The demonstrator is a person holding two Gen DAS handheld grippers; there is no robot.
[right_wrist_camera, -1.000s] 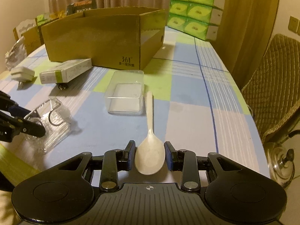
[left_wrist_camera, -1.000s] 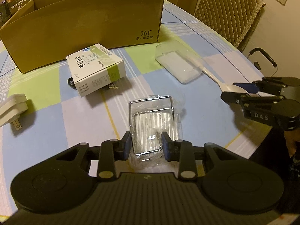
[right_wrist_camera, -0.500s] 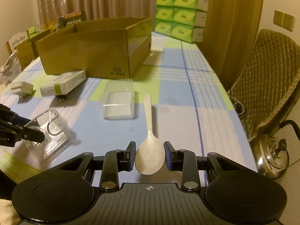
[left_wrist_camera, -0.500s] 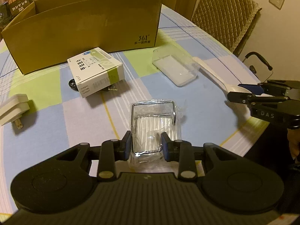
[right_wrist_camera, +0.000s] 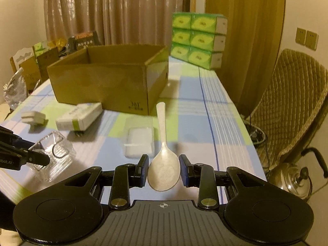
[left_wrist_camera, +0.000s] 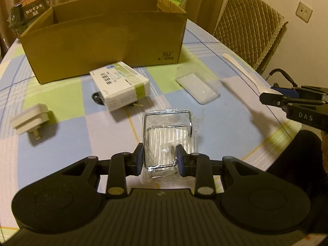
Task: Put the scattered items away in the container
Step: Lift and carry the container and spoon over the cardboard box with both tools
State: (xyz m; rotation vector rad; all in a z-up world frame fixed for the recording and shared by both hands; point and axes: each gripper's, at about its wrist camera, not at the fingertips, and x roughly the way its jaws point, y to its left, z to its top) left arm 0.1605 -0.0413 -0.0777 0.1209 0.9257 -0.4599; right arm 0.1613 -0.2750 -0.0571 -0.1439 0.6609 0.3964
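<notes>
A: What does each camera catch that the other misses?

B: The right wrist view shows the spoon [right_wrist_camera: 164,170] head-on: a pale, speckled bowl pinched between the right gripper [right_wrist_camera: 164,171] fingers, its handle reaching toward the cardboard box [right_wrist_camera: 114,82]. It also shows the stack of green tissue packs [right_wrist_camera: 198,39] behind the box. The left wrist view shows the wire rack in clear wrapping [left_wrist_camera: 166,143], chrome and crinkly, clamped between the left gripper [left_wrist_camera: 159,159] fingers in front of the box.

A: Anything inside the box?

B: The open top shows bare inner walls; the bottom is hidden, so I cannot tell.

A: What else lies near the box?

B: On the checked worktop [left_wrist_camera: 67,127] just in front of it lie a white and green carton [left_wrist_camera: 121,85] and a clear plastic case [left_wrist_camera: 198,86]; a white plug adapter [left_wrist_camera: 30,119] sits off to the left of the carton.
</notes>
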